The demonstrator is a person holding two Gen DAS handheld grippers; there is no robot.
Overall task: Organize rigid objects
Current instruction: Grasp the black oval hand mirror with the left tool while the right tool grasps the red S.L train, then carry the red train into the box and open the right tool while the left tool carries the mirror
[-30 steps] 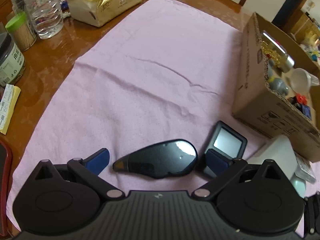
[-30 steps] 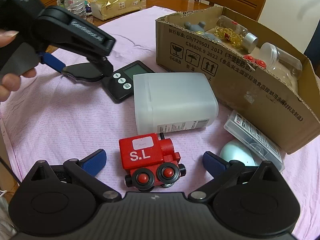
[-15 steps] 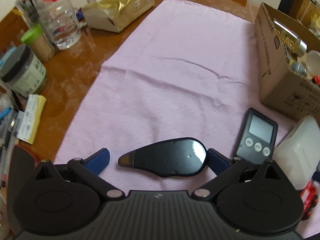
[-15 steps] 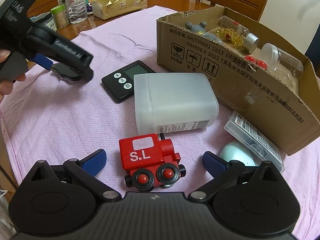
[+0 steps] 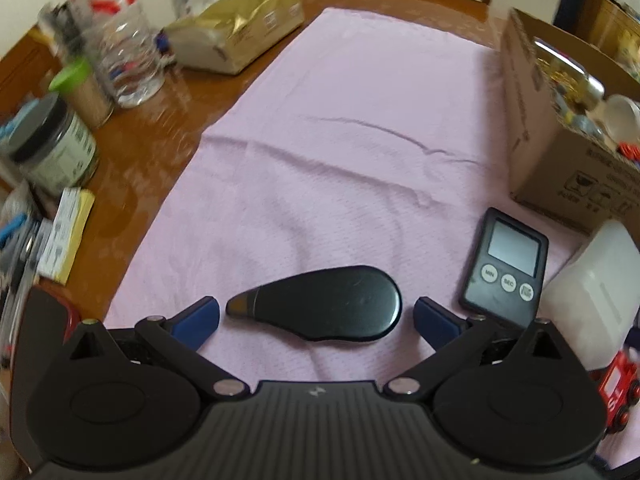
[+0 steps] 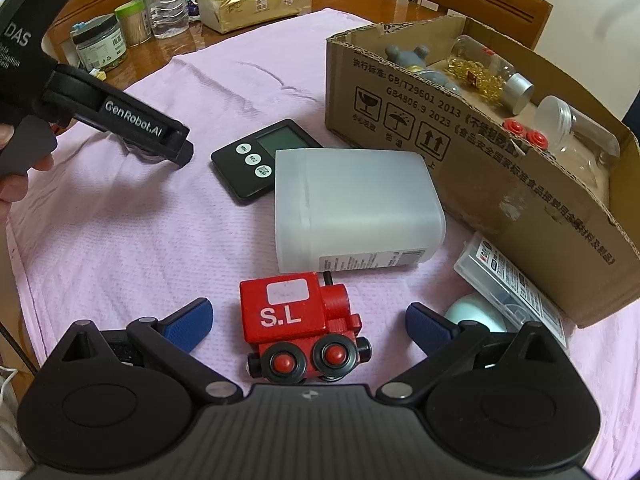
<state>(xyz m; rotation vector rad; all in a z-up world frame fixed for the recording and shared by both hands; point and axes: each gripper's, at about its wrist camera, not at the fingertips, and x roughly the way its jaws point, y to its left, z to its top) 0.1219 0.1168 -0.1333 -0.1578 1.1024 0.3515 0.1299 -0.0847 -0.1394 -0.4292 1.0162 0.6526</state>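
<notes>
A flat black teardrop-shaped object [image 5: 320, 306] lies on the pink cloth [image 5: 340, 152] between the fingers of my open left gripper [image 5: 316, 314], untouched by either pad. A black digital timer [image 5: 506, 264] lies to its right, also seen in the right wrist view [image 6: 262, 160]. My right gripper [image 6: 308, 320] is open around a red toy train [image 6: 300, 320] marked "S.L". A white plastic container [image 6: 356, 208] lies beyond the train. The cardboard box [image 6: 480, 152] at the right holds jars and a grey toy.
A clear plastic case [image 6: 508, 284] and a pale round object [image 6: 476, 312] lie by the box. On the wooden table [image 5: 168, 120] left of the cloth stand a water bottle [image 5: 120, 40], jars [image 5: 56, 148] and a gold tissue pack [image 5: 236, 24].
My left gripper carried the black object left, away from the timer, then opened, and the object now lies on the cloth. The right gripper has not moved.
</notes>
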